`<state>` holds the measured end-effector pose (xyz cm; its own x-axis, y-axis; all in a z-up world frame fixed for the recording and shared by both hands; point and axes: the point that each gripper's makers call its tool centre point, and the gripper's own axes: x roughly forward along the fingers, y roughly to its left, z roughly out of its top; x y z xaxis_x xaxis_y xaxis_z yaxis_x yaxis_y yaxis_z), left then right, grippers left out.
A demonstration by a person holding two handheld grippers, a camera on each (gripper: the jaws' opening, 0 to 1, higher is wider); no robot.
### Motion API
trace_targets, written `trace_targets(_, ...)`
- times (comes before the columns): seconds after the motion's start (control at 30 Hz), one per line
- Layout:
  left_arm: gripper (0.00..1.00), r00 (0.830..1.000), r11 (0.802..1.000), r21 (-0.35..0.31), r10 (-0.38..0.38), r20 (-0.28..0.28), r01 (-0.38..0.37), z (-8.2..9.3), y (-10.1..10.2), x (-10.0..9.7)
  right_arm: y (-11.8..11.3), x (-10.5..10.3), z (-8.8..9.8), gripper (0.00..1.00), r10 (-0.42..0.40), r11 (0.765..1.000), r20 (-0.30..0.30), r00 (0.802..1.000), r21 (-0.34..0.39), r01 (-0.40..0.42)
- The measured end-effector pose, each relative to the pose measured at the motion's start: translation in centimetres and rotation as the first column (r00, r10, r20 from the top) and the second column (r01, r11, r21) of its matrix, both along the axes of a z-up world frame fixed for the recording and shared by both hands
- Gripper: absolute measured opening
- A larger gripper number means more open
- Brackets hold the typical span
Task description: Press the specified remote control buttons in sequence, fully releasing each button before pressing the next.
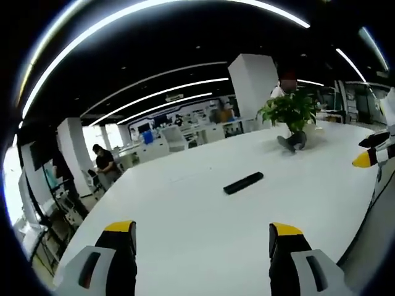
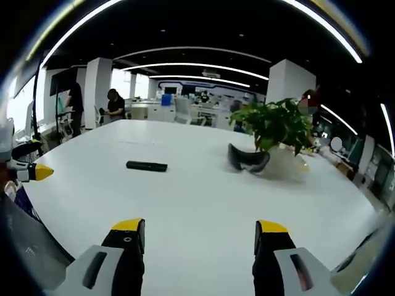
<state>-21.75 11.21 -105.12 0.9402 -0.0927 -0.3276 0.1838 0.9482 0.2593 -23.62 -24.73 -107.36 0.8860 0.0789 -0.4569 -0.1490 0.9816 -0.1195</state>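
Observation:
A black remote control (image 1: 243,182) lies flat on the white table (image 1: 185,216), well ahead of my left gripper (image 1: 202,237), which stands open with nothing between its yellow-tipped jaws. In the right gripper view the same remote (image 2: 147,166) lies to the left of centre, far beyond my right gripper (image 2: 201,234), also open and holding nothing. The right gripper's yellow tip (image 1: 364,158) comes into the left gripper view at the right edge. The left gripper's tip (image 2: 38,172) shows at the left edge of the right gripper view.
A potted green plant (image 2: 274,126) stands on the table with a dark headset-like object (image 2: 247,159) beside it. White pillars (image 1: 254,83), desks and chairs fill the office behind. A person in dark clothes (image 1: 105,163) sits near the table's far end, another stands close by.

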Motion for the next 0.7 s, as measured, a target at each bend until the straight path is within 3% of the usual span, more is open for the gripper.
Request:
trace_targets(0.2, 0.91, 0.999, 0.999, 0.033, -0.026, 0.019, 0.025, 1.6, 0.6, 2.2, 0.0, 0.0, 0.0, 0.71, -0.001, 1.000, 0.002, 1.000, 0.000, 0.001)
trace_targets(0.43, 0.86, 0.994, 0.989, 0.094, -0.113, 0.008, 0.112, 2.7, -0.3, 5.3, -0.1, 0.0, 0.0, 0.70, -0.004, 1.000, -0.002, 1.000, -0.002, 0.004)
trace_targets(0.7, 0.85, 0.968, 0.955, 0.158, -0.245, -0.060, 0.252, 2.7, -2.6, 8.8, -0.2, 0.0, -0.1, 0.69, -0.008, 1.000, -0.009, 1.000, -0.003, 0.008)
